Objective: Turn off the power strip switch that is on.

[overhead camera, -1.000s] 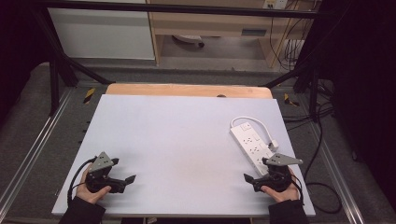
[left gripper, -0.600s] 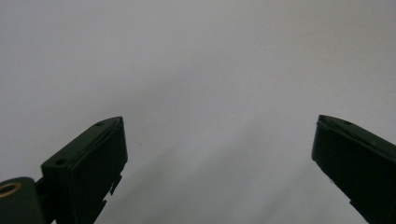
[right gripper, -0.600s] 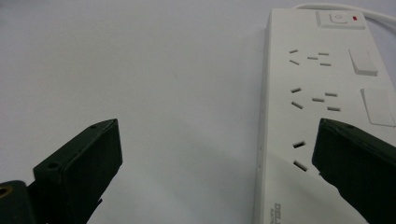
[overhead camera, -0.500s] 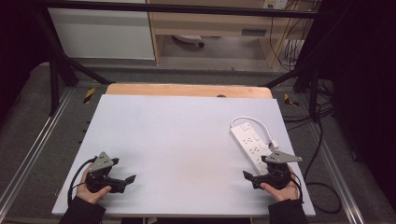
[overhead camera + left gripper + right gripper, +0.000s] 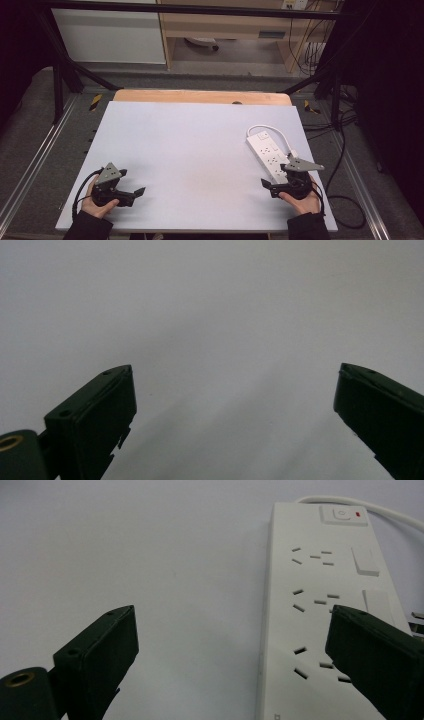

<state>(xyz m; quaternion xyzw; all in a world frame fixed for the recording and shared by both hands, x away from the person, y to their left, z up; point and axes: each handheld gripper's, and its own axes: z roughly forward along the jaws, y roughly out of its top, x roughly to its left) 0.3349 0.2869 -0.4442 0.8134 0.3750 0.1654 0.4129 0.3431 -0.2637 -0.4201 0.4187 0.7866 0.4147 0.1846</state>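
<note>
We count: one white power strip [image 5: 267,152] with one cord [image 5: 274,133], two grippers, left [image 5: 134,192] and right [image 5: 268,186], one white tabletop [image 5: 190,150].

No readable text, power symbol on power strip [image 5: 330,605] switch

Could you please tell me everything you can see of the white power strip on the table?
The power strip is a long white bar, plastic by its look, lying flat near the table's right edge, angled slightly. Its face carries rows of socket slots, small switches, and a main button with a red mark at the far end, where its white cord loops out. The right gripper, jaws open, is at its near end.
</note>
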